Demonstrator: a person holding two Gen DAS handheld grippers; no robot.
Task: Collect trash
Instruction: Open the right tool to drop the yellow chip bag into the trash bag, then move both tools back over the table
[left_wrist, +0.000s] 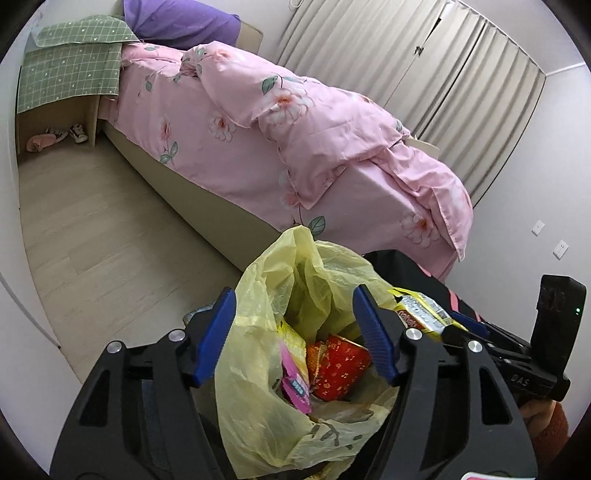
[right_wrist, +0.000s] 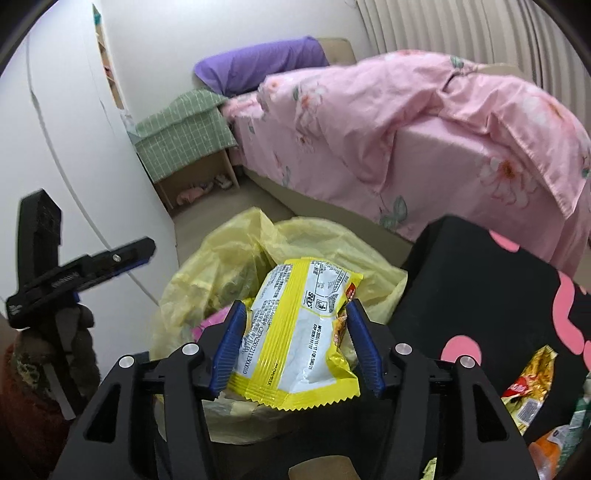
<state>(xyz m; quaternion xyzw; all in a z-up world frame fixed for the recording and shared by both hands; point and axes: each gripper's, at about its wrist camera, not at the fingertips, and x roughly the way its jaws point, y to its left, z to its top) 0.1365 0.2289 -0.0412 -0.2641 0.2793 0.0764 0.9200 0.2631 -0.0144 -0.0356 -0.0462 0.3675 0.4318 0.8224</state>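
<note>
A yellow plastic bag (left_wrist: 258, 369) stands open below both grippers, with a red packet (left_wrist: 340, 365) and a pink packet (left_wrist: 295, 384) inside. My left gripper (left_wrist: 295, 332) is open and straddles the bag's mouth, its left pad at the plastic rim. In the right wrist view my right gripper (right_wrist: 295, 343) is open over the bag (right_wrist: 207, 273). A yellow-and-white snack wrapper (right_wrist: 299, 332) lies loose between its blue pads. The left wrist view shows that wrapper (left_wrist: 421, 312) at the tips of the right gripper (left_wrist: 469, 325). A hand holds the left gripper (right_wrist: 136, 254) at the left.
A black surface with pink shapes (right_wrist: 480, 277) stands right of the bag, with a gold wrapper (right_wrist: 532, 384) and an orange item (right_wrist: 550, 446) on it. A bed with a pink floral quilt (left_wrist: 258, 129) runs behind. A bedside cabinet under a green cloth (left_wrist: 74, 74) stands far left.
</note>
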